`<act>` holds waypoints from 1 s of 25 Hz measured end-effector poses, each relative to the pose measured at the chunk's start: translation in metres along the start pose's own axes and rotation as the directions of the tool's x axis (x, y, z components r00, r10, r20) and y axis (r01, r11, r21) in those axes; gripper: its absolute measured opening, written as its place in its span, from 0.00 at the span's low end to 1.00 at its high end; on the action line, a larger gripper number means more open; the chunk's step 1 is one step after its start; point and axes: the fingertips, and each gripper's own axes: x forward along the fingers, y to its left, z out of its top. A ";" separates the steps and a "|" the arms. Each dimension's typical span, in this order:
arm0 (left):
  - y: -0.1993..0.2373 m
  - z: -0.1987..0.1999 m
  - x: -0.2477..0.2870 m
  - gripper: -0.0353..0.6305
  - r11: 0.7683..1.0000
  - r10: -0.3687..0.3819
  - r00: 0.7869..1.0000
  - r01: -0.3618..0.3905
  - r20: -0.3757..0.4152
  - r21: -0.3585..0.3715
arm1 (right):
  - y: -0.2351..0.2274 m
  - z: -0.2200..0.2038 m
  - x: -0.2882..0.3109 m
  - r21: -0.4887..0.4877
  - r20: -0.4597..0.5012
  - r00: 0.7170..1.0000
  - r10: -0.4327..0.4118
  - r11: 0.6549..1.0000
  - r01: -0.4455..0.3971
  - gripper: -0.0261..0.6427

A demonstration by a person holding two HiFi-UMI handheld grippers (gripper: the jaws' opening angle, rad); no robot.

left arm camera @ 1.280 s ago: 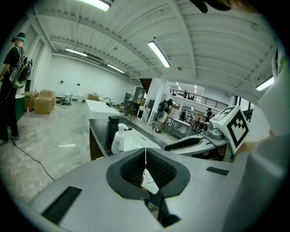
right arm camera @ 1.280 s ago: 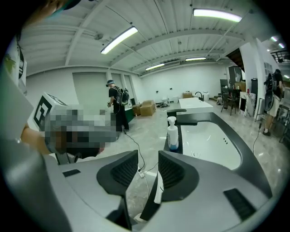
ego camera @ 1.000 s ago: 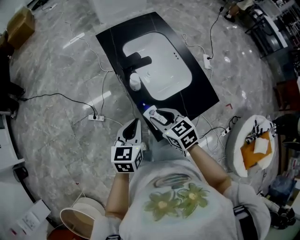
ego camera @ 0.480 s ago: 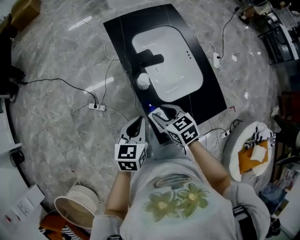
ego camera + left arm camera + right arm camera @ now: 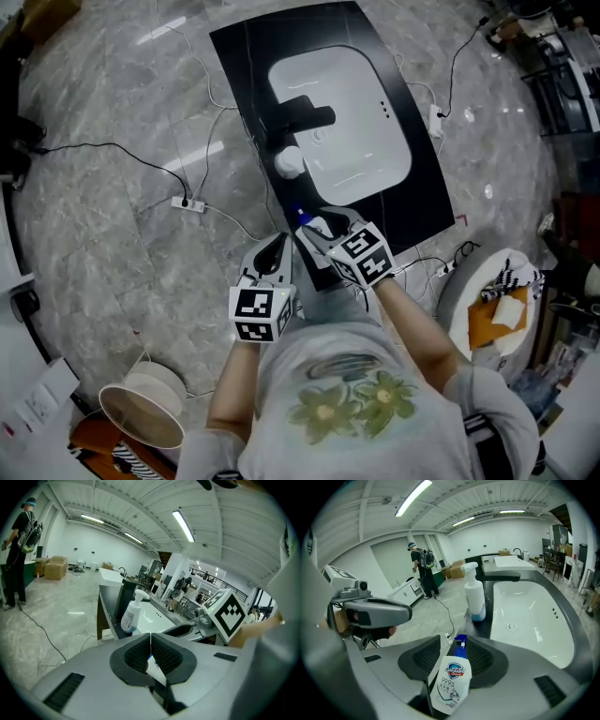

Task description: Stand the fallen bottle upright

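**A:** Where's the bottle [image 5: 451, 681] lying?

**B:** On its side at the near left corner of the tabletop [image 5: 424, 202]. It sits right between the jaws of the right hand-held gripper [image 5: 454, 644], so there is no reach left to make.

**A:** Gripped?

**B:** I'd say not. The jaws stand wide apart, with a dark pad showing on either side of the body. I judge the pads aren't pressing on it yet.

**A:** Which way does it run?

**B:** Its long axis follows the line that hand-held gripper points along. The base is toward the jaws' root and the blue cap points away, toward the far edge and the sink [image 5: 534, 616]. So the jaws straddle the body across its width, which suits a squeeze. After that the cap end would have to swing up.

**A:** And the left hand-held gripper [image 5: 150, 637]?

**B:** Its jaws are together, the tips meeting in a line. It hangs off the tabletop's left edge, just beside that corner, and it is the farther of the two from the bottle. The right hand looks like the one for this.

**A:** Counts?

**B:** Two bottles: the fallen one, and a spray bottle [image 5: 474, 599] upright at the sink's left rim, well apart from it. There are two hand-held grippers, one sink and one tap [image 5: 300, 117].
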 end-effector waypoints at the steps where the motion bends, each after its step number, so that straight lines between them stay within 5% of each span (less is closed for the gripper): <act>1: 0.001 -0.001 0.001 0.09 1.000 -0.001 1.000 0.001 -0.001 -0.003 | -0.001 -0.001 0.003 -0.003 -0.007 1.000 0.003 1.000 -0.003 0.28; 25: 0.017 -0.010 0.019 0.09 0.997 0.044 0.999 -0.045 -0.026 -0.056 | -0.021 -0.021 0.052 -0.015 -0.179 0.982 0.068 0.997 -0.072 0.28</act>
